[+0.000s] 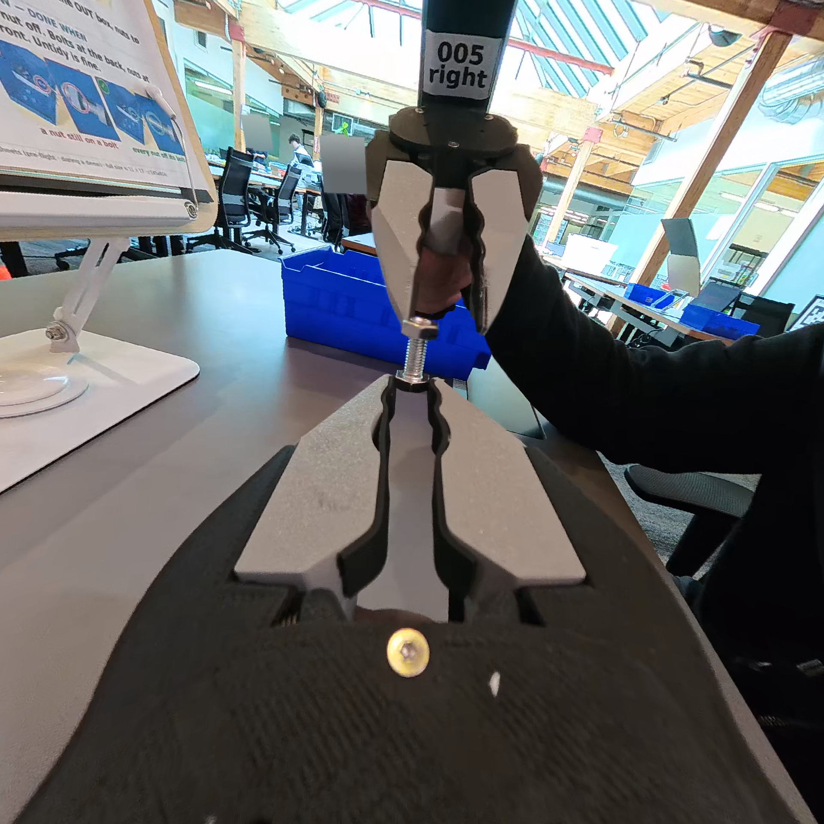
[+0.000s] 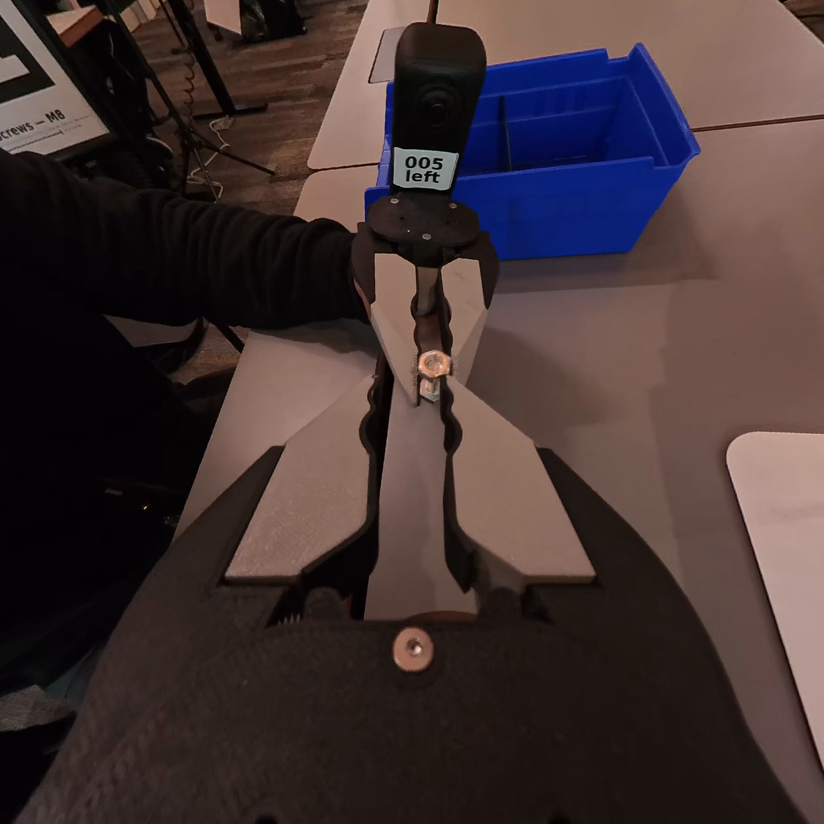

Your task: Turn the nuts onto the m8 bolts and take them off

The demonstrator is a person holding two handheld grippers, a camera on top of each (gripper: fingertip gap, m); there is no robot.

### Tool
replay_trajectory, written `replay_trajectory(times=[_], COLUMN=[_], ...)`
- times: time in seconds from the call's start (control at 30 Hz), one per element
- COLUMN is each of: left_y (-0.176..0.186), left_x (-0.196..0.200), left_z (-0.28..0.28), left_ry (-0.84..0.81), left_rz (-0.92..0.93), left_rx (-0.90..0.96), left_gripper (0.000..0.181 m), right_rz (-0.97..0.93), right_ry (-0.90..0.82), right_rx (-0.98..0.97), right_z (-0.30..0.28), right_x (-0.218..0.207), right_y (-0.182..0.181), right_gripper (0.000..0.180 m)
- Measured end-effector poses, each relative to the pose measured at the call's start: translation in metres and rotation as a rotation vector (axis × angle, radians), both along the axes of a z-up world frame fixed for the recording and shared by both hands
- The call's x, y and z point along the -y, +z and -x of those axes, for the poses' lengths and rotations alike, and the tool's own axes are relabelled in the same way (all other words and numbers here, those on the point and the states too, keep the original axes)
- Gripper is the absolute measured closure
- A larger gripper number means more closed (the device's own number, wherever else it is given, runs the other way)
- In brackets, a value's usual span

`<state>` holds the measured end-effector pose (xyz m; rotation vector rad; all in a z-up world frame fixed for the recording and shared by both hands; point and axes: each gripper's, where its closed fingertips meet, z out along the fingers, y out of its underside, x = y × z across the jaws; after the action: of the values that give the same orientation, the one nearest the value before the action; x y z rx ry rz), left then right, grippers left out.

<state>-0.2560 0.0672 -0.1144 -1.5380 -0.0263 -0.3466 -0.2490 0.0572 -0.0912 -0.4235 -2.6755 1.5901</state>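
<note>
My left gripper (image 1: 412, 384) is shut on the hex head of a silver M8 bolt (image 1: 415, 356) and holds it above the grey table, thread pointing up at the right gripper. A silver nut (image 1: 419, 330) sits near the bolt's free end. My right gripper (image 1: 446, 322) comes down from above with its jaws apart; the nut lies just past one fingertip (image 1: 408, 307). In the right wrist view, my right gripper (image 2: 412, 382) is open, the nut (image 2: 434, 361) shows end-on beside the right fingertip (image 2: 452, 394), and the left gripper (image 2: 439, 388) holds the bolt head (image 2: 429, 394).
A blue divided bin (image 1: 339, 303) stands on the table (image 1: 200, 446) behind the grippers, also in the right wrist view (image 2: 579, 200). A white stand (image 1: 89, 388) carries an instruction sheet at the left. A person's dark sleeves (image 1: 624, 379) (image 2: 178, 267) reach in from the table's edge. Less than 4 cm separates the two grippers' tips.
</note>
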Motion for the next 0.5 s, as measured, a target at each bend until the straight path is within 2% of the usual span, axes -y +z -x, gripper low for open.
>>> replay_trajectory(times=[0.07,0.13,0.3,0.43,0.5], left_y=[0.001,0.001,0.001,0.0,0.0], left_x=[0.001,0.001,0.0,0.0,0.0], left_z=[0.003,0.003,0.0,0.001,0.002], left_ry=[0.01,0.007,-0.002,0.006,0.009], left_rz=[-0.005,-0.006,-0.004,0.001,-0.001], left_rx=[0.009,0.015,0.007,0.005,0.005], left_gripper=[0.169,0.169,0.169,0.169,0.169], right_rz=[0.016,0.038,0.031,-0.002,-0.011], right_ry=[0.039,0.035,-0.053,-0.016,-0.003], right_rx=[0.01,-0.001,-0.012,-0.002,-0.007], right_z=[-0.008,-0.008,0.009,0.002,-0.001], right_x=[-0.001,-0.002,-0.003,0.003,0.001], right_y=[0.004,0.01,0.007,0.0,0.0], right_gripper=[0.166,0.167,0.154,0.15,0.154])
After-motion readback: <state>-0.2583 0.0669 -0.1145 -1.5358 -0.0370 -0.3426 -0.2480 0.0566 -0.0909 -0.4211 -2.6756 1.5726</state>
